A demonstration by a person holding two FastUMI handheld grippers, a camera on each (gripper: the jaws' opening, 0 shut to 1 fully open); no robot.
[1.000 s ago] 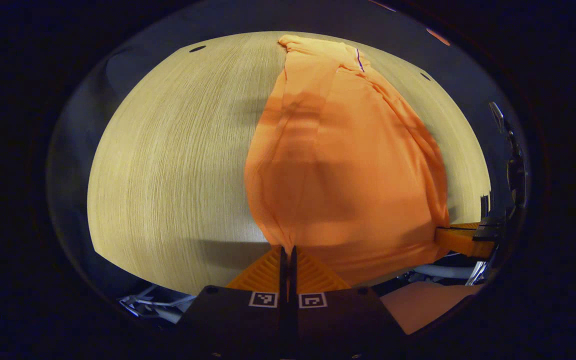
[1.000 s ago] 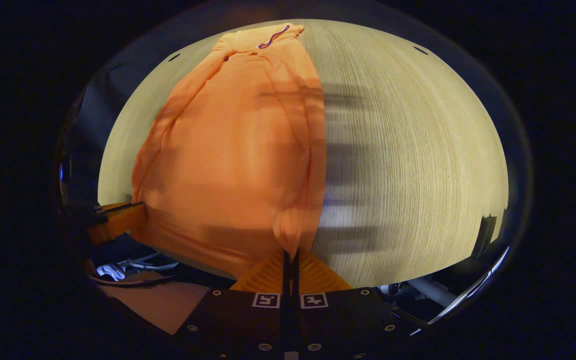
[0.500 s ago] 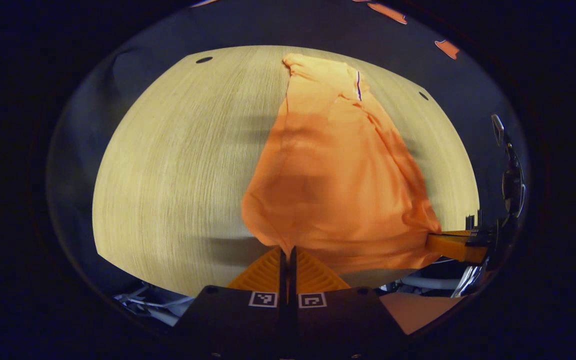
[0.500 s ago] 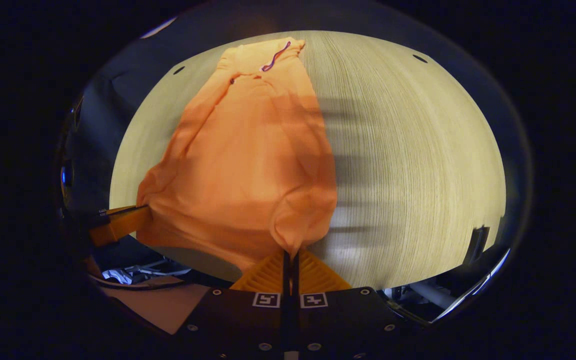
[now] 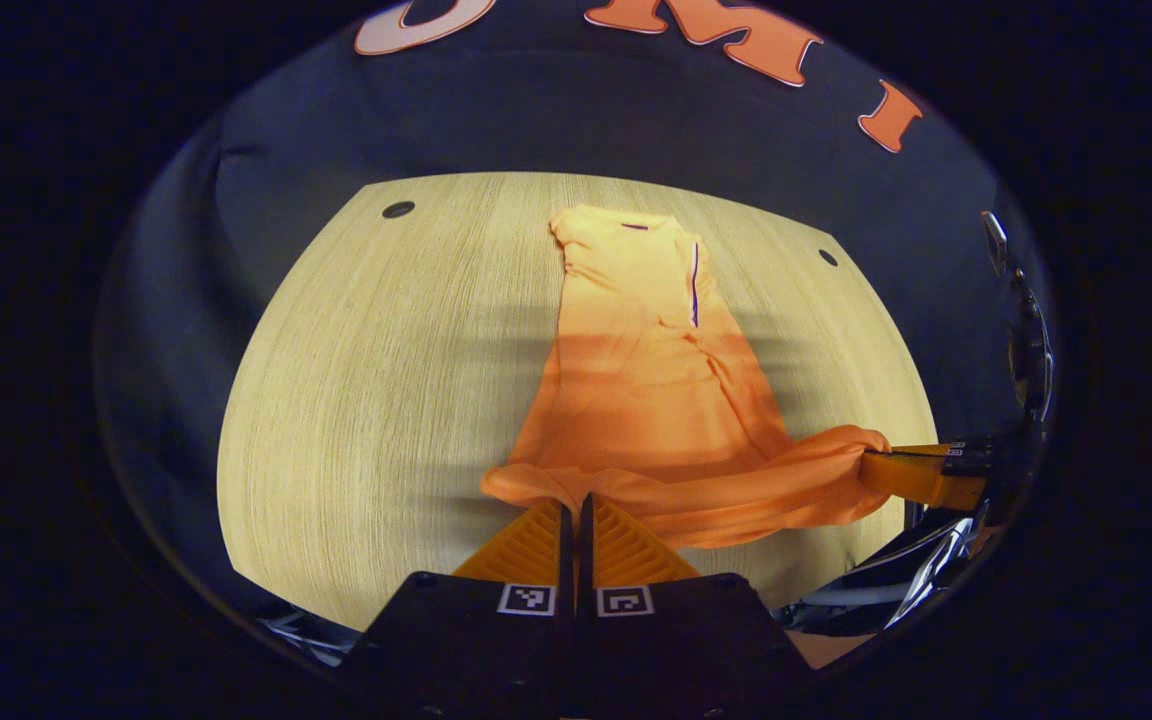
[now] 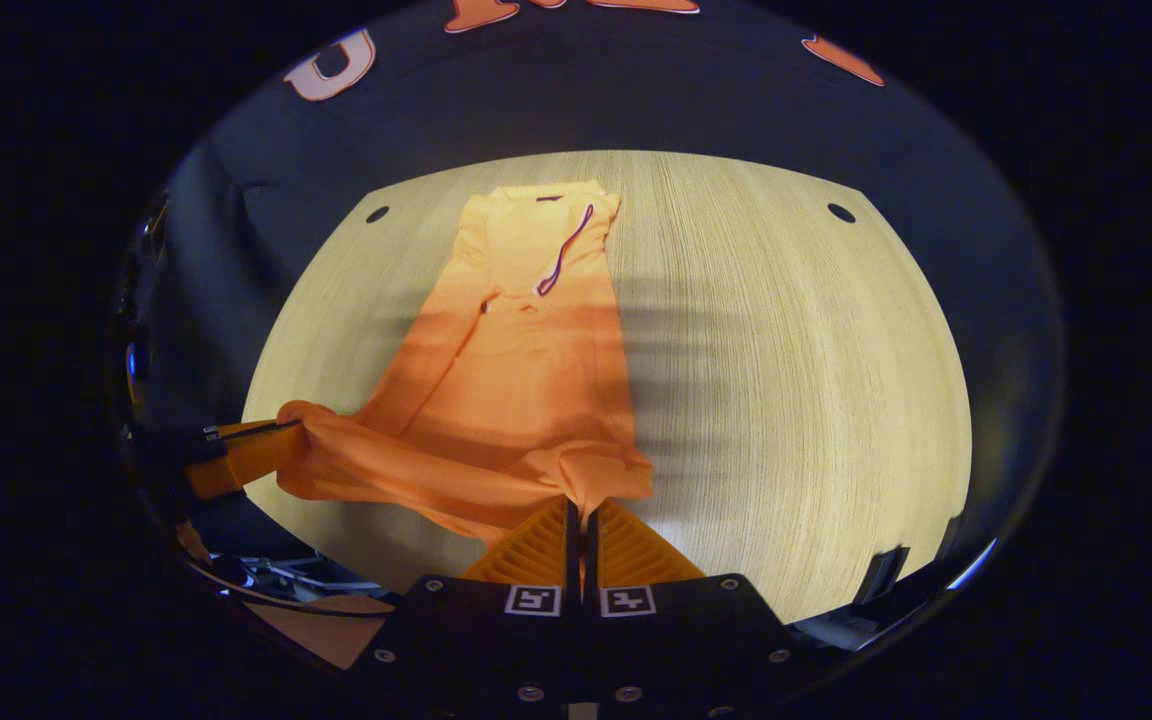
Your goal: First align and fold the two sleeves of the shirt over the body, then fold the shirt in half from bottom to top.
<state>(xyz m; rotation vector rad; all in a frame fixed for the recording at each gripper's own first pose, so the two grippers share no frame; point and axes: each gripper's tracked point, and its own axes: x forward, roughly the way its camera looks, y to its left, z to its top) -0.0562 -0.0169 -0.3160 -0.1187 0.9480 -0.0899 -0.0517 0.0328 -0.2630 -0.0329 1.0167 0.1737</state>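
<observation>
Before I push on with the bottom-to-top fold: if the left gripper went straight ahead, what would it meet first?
The orange shirt itself: the left gripper, shut on its hem, points along the body toward the collar. Its height above the cloth is unclear.

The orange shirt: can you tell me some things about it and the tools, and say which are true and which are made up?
1. The left tool is shut on the shirt. True.
2. The right tool is open and holds nothing. False: it is shut on the shirt's bottom edge.
3. The shirt's collar end lies on the wooden table, at the far side. True.
4. The shirt is blue. False: it is orange.
5. The bottom edge already lies on the collar. False: it hangs between the two tools at the near side.
</observation>
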